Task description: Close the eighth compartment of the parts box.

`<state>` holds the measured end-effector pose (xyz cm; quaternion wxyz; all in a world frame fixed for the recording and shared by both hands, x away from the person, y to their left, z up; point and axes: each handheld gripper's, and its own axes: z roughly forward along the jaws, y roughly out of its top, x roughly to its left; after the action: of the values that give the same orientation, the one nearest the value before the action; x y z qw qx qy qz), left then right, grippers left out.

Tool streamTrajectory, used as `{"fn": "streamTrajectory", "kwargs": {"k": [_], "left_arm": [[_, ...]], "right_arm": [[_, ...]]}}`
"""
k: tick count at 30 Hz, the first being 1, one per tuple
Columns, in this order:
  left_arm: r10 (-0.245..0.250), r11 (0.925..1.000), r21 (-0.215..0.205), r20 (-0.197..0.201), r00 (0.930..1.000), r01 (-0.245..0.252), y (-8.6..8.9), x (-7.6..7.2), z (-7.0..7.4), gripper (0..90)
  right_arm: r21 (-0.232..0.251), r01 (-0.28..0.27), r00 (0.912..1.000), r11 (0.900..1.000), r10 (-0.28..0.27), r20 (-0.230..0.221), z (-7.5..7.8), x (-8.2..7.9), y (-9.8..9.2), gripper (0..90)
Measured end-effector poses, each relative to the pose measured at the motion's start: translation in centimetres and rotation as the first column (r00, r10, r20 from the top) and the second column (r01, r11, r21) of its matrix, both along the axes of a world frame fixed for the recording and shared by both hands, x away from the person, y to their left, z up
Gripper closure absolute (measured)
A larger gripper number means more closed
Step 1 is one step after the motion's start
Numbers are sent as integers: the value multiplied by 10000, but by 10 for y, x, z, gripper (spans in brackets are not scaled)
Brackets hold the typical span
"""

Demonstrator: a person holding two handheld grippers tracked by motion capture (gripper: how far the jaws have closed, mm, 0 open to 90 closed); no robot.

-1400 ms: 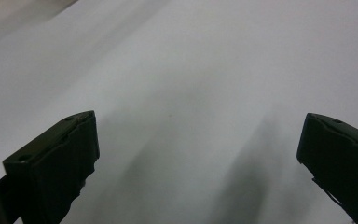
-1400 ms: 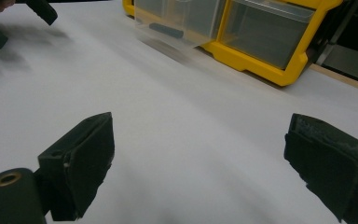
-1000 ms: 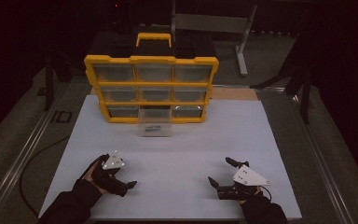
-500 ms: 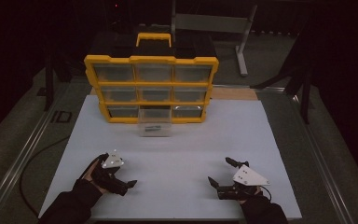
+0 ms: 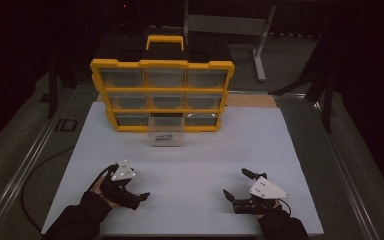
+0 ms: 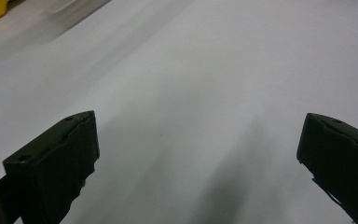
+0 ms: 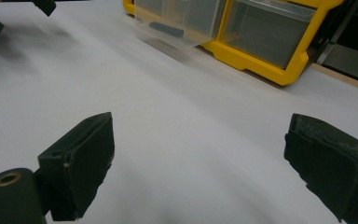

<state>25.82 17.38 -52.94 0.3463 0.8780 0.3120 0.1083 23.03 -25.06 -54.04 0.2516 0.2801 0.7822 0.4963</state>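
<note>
White table (image 5: pixel 190 165), drawer (image 5: pixel 166 136) beyond tools.

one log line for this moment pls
left tool: open, empty, low over table | right tool: open, empty | drawer: pulled out of yellow organizer, bottom middle

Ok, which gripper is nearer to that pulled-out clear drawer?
Left, by a little. The left gripper sits toward the near-left of the pulled-out drawer; the right gripper sits near-right of it, slightly farther off. Both are open, resting low over the white table.
</note>
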Motion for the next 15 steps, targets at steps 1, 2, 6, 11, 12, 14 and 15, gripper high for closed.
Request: {"fn": "streamTrajectory", "kwargs": {"k": [1, 2, 6, 11, 12, 14, 15], "left_arm": [[94, 10000, 15, 28, 10000, -94, -2, 0, 1, 2], [86, 10000, -18, 52, 9999, -86, -2, 1, 2, 2], [313, 9995, -47, 112, 9994, -313, -6, 3, 7, 2], [448, 9986, 275, 382, 9983, -458, -15, 6, 9, 2], [480, 9983, 310, 416, 9980, -493, -17, 6, 9, 2], [574, 9980, 223, 448, 9973, -584, -21, 7, 9, 2], [601, 9979, 227, 433, 9973, -611, -24, 8, 9, 2]], "right_arm": [[5, 10, 10000, 10000, -10, 2, 0, 0, 0, 86], [-3, 24, 10000, 10000, -24, 14, 0, 0, 0, 86], [-23, 20, 10000, 10000, -20, 23, 0, 0, 0, 86], [-16, 32, 10000, 10000, -32, 28, 0, 0, 0, 86], [-5, 35, 10000, 10000, -35, 30, 0, 0, 0, 86], [-2, 53, 10000, 10000, -53, 17, 1, -1, 0, 86], [10, 50, 10000, 10000, -50, 14, 1, -1, 0, 86]]}}
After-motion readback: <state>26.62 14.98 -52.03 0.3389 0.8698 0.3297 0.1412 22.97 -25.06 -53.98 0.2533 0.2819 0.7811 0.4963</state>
